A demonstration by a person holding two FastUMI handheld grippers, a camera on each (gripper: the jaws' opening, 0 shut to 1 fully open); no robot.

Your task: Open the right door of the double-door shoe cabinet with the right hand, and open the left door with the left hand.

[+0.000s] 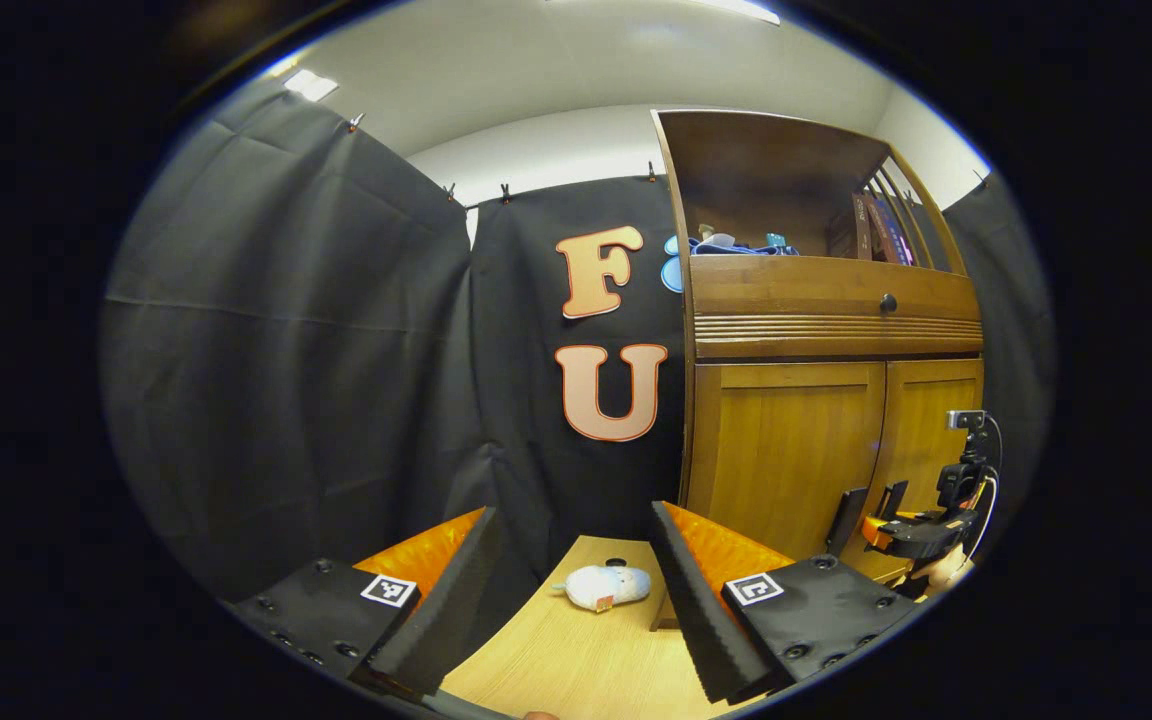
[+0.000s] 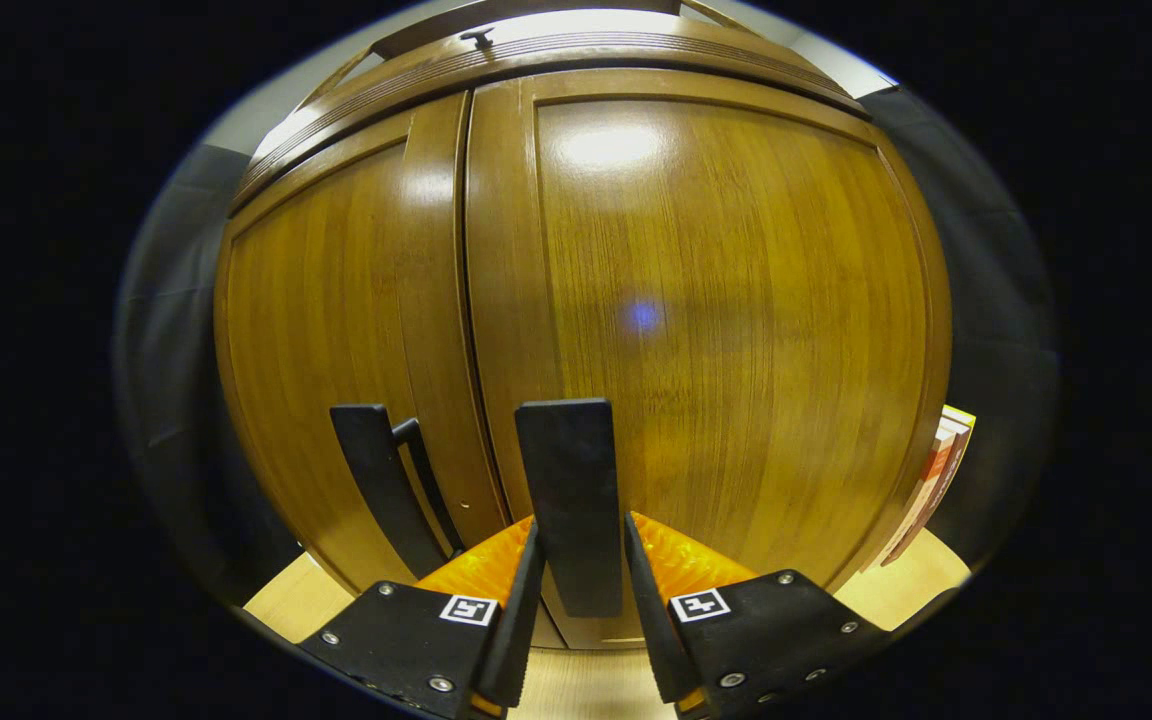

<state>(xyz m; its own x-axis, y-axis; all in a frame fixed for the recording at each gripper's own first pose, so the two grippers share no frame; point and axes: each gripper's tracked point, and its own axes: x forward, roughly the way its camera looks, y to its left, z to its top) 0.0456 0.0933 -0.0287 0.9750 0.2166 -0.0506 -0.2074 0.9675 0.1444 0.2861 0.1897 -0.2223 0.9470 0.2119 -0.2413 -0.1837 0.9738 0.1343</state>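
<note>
The wooden shoe cabinet stands at the right of the left gripper view, its left door (image 1: pixel 781 450) and right door (image 1: pixel 936 420) both closed. Close up in the right gripper view, the right door (image 2: pixel 736 300) has a black vertical handle (image 2: pixel 568 480), and my right gripper (image 2: pixel 581 522) is shut on it, one pad against each side. The left door (image 2: pixel 336 300) carries its own black handle (image 2: pixel 386 480), untouched. My left gripper (image 1: pixel 571 515) hangs open over the table, well left of the cabinet, holding nothing. The right gripper (image 1: pixel 921 530) also appears there at the handles.
A white plush toy (image 1: pixel 604 585) lies on the light wooden table (image 1: pixel 556 670) between my left fingers. Above the doors are a drawer with a dark knob (image 1: pixel 888 302) and an open shelf with books (image 1: pixel 876 230). More books (image 2: pixel 936 480) lean right of the cabinet.
</note>
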